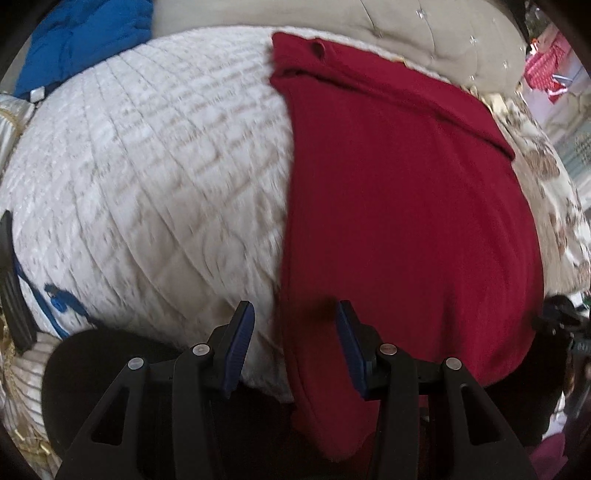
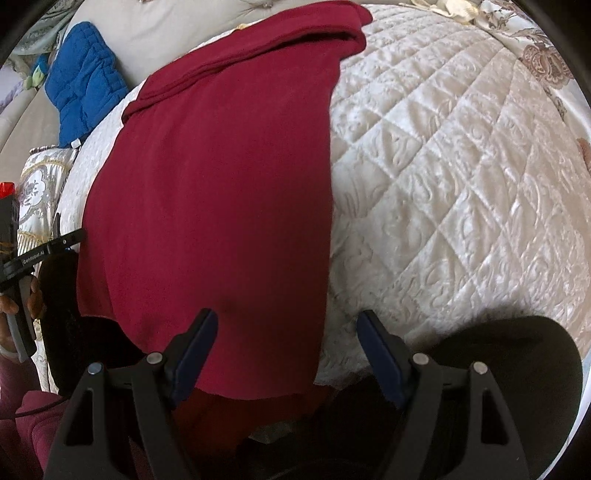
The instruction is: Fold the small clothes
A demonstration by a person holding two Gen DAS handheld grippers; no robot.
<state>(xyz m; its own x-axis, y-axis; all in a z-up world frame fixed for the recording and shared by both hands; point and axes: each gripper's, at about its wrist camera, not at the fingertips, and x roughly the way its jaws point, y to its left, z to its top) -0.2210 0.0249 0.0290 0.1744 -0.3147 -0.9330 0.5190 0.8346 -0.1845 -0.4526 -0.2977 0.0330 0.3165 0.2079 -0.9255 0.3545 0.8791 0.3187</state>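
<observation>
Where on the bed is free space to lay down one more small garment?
The white quilt is bare to the right of the red garment, up to the floral border. Another bare patch lies left of the garment, below the blue padded item. The head end is crowded.

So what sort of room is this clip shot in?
Most likely a bedroom. The red garment lies spread on a cream quilted bedspread, with a tufted beige headboard behind it and a blue padded item lying near the headboard.
</observation>
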